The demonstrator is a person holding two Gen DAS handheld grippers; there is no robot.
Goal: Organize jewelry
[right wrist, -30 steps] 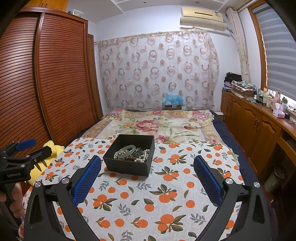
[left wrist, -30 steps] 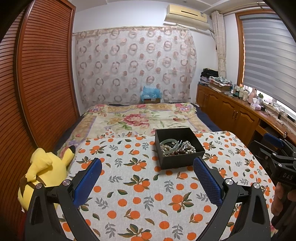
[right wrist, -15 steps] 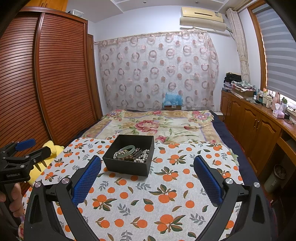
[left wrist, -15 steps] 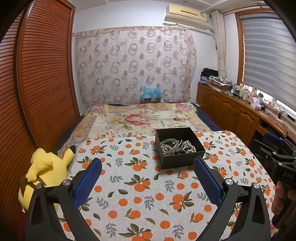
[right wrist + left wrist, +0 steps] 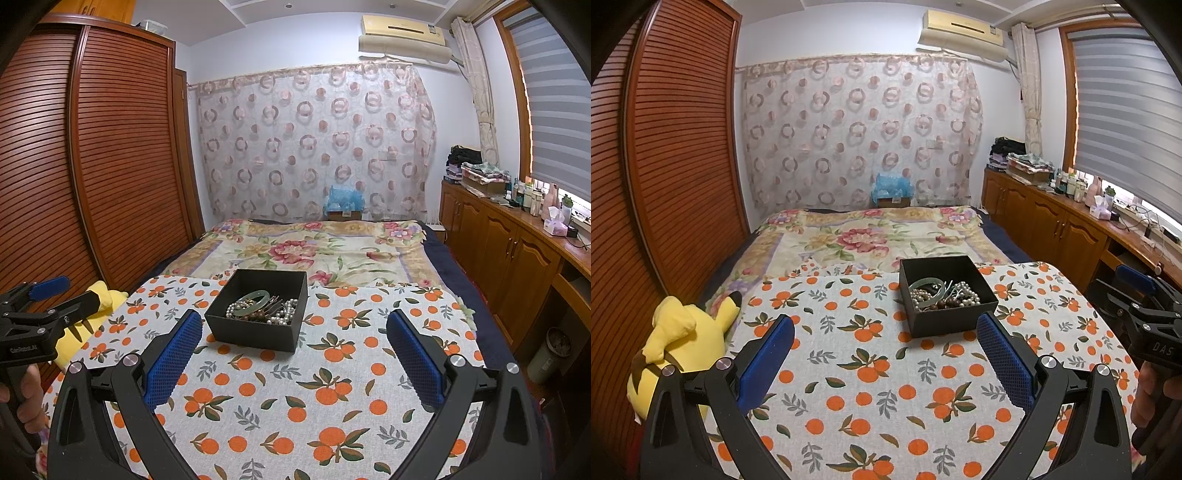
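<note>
Black box (image 5: 945, 295) w/ pearls, beads, bangle (image 5: 255, 298) heaped inside; nothing loose on surface (image 5: 332, 387). Left gripper (image 5: 886, 341) & right gripper (image 5: 295, 341) fingers apart, empty, hovering near side. Fits pre-sort or all gathered.

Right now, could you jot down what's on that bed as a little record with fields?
surface: orange-print cloth spread over the bed
container: black box, open, no lid in view
contents: green bangle, pearl beads, dark beads, tangled
beside cloth: yellow plush toy
left gripper: jaws open, empty
right gripper: jaws open, empty
</note>
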